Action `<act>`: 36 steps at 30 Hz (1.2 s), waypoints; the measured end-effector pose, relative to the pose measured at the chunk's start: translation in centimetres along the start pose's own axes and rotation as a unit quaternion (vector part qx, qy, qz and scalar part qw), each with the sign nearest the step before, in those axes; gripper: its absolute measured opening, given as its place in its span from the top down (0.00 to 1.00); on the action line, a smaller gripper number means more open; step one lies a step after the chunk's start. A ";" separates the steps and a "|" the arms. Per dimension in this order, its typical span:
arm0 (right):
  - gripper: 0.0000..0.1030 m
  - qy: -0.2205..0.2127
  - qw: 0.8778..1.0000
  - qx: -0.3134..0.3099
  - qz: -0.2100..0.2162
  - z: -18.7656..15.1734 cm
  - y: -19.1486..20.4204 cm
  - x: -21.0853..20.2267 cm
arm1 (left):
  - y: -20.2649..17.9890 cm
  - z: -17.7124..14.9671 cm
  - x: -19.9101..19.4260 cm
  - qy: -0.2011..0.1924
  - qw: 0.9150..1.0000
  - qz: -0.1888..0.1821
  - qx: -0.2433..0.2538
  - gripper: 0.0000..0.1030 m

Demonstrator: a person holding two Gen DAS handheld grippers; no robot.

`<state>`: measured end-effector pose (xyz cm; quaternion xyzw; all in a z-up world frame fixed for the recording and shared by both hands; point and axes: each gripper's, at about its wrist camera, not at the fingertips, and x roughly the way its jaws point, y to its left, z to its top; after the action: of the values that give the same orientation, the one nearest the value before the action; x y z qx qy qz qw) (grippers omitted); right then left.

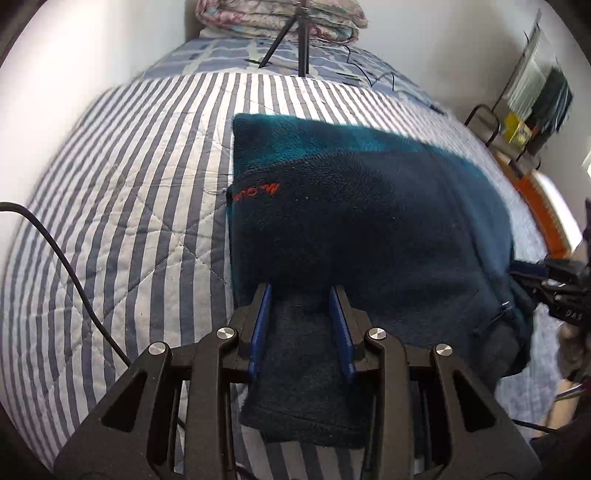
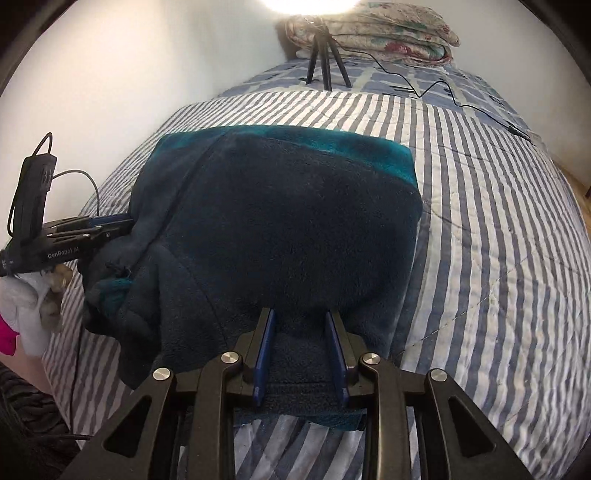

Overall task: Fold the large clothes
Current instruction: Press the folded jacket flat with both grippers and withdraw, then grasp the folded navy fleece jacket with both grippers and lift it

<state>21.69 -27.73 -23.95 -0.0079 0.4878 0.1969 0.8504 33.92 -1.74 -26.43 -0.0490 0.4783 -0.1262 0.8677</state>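
Observation:
A dark navy fleece garment (image 1: pixel 369 206) with a teal lining lies on the striped quilt (image 1: pixel 129 184), folded so that a teal band shows along its far edge. Red stitched lettering (image 1: pixel 258 192) marks its left side. My left gripper (image 1: pixel 301 295) is shut on a bunched near edge of the fleece, with cloth filling the gap between its blue pads. In the right wrist view my right gripper (image 2: pixel 299 317) grips the near edge of the same fleece (image 2: pixel 288 221) in the same way. The left gripper (image 2: pixel 125 223) shows at that view's left, and the right gripper (image 1: pixel 524 271) at the other view's right edge.
A small black tripod (image 2: pixel 325 55) stands at the far end of the bed, in front of a folded floral quilt (image 2: pixel 388 33). A black cable (image 2: pixel 443 88) trails across the bedding. A metal rack (image 1: pixel 517 125) stands beside the bed. A hand in a white sleeve (image 2: pixel 33 314) holds the left gripper.

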 end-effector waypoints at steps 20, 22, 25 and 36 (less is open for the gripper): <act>0.16 -0.026 0.977 0.147 0.154 0.6 -12.1 -0.1 | 12.3 1.8 1.0 0.055 0.939 -0.241 -0.241 0.32; 0.16 -0.018 0.973 0.154 0.168 0.4 -12.4 0.8 | 12.7 1.7 1.6 0.062 0.935 -0.250 -0.245 0.32; 0.17 -0.013 0.968 0.162 0.191 0.2 -12.6 2.0 | 13.2 0.8 2.1 0.066 0.931 -0.265 -0.243 0.32; 0.22 -0.005 0.946 0.171 0.275 0.9 -12.9 4.6 | 13.2 1.0 3.6 0.076 0.924 -0.301 -0.224 0.33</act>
<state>28.93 -37.92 -29.63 0.2727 0.4929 0.3371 0.7544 38.84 9.94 -31.58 -0.3742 0.5215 -0.2744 0.7160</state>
